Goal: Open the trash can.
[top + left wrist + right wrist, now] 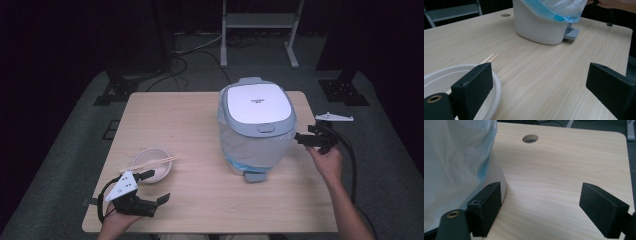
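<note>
1. the pedal bin [256, 127] blocks the table's [200, 200] right half, close to the right gripper [306, 140].
2. the bowl [151, 165] and chopsticks [150, 163] stand just ahead of the left gripper [155, 186].
3. bare tabletop lies between bowl and bin.

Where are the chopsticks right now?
In the high view, the chopsticks lie across the rim of the white bowl at the table's near left, just ahead of the left gripper.

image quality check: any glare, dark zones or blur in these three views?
High view: table evenly lit, surroundings nearly black, mild sheen on the bin lid. Left gripper view: sharp across the table, near bowl slightly soft. Right gripper view: the bin liner is washed out and blurred up close.
</note>
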